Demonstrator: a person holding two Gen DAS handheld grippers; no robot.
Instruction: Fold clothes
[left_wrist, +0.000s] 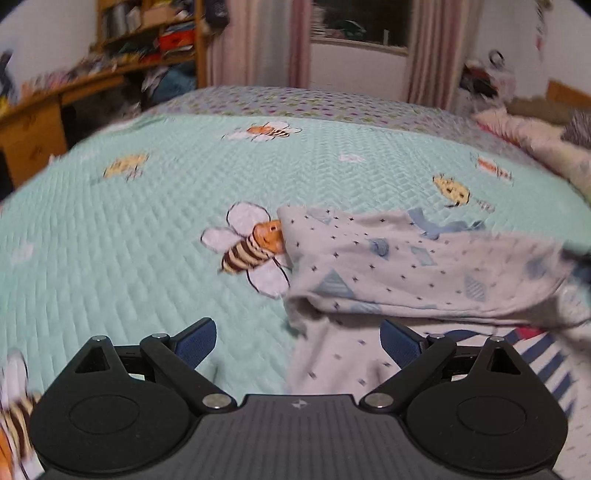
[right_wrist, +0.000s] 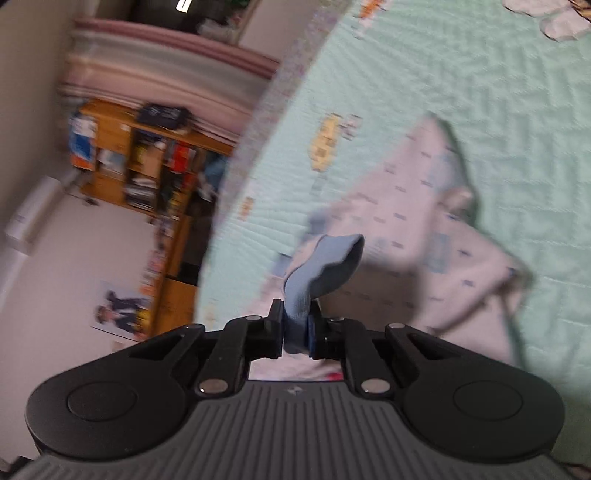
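A small white garment (left_wrist: 417, 269) with tiny dark stars and pale blue patches lies partly folded on the mint quilt (left_wrist: 147, 229). Its blue trim (left_wrist: 439, 230) shows at the far side. My left gripper (left_wrist: 297, 338) hovers open just in front of the garment's near edge, nothing between its blue pads (left_wrist: 194, 341). In the right wrist view the same garment (right_wrist: 424, 236) hangs lifted and blurred over the quilt (right_wrist: 480, 74). My right gripper (right_wrist: 295, 328) is shut on the garment's light blue cuff (right_wrist: 321, 269).
The quilt carries bee prints (left_wrist: 251, 247). A striped blue-and-white cloth (left_wrist: 546, 362) lies under the garment at the right. Pillows (left_wrist: 535, 140) sit at the far right of the bed. A wooden desk with cluttered shelves (left_wrist: 110, 66) stands beyond the bed's left edge.
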